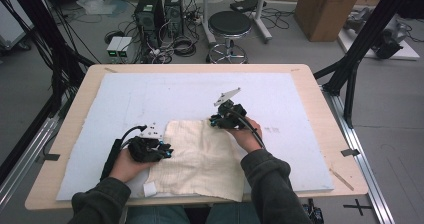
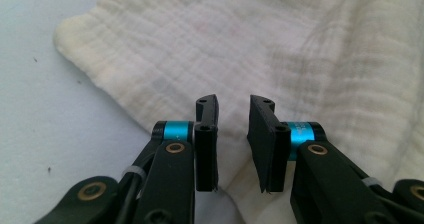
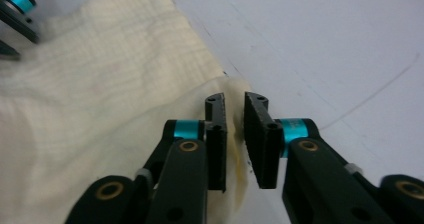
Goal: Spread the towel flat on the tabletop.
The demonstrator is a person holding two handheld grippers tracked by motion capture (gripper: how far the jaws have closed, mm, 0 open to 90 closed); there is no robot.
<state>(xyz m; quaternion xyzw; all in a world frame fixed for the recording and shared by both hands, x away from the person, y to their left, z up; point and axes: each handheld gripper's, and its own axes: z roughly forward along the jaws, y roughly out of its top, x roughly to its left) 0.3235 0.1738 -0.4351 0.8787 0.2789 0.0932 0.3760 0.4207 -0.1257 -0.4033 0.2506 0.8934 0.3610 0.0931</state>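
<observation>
Two grippers: both at the far corners of one cloth [image 1: 202, 156], one per corner
Cloth: cream, lying mostly flat on the white mat [image 1: 280, 91], near edge hanging at the table's front; small white tag at its near left corner
Left gripper [image 1: 165, 149]: jaws narrow but parted, a gap showing between them; nothing clamped; left cloth edge sits just under and ahead of the tips in the left gripper view [image 2: 234, 134]
Right gripper [image 1: 216, 120]: jaws narrow, small gap; cloth's right edge [image 3: 227, 91] runs up between the tips; looks like straddling it, not pinching yet, cannot tell if fabric is actually caught
Step (judgement): lining up to pinch both far corners, probably for a fold or lift
Risk 1: right jaws close beside the edge, not over it, so they grab nothing or one thin ply that slips out
Risk 2: left jaws sit on top of flat fabric; closing there could bunch a ridge instead of taking the edge
Risk 3: uneven grips, one corner lifts, cloth skews or drags toward the table front
Edges: bare mat left of left gripper and right of right gripper; far corner rounded, slightly wavy
Room: plenty of open mat beyond both grippers; nothing else near them
</observation>
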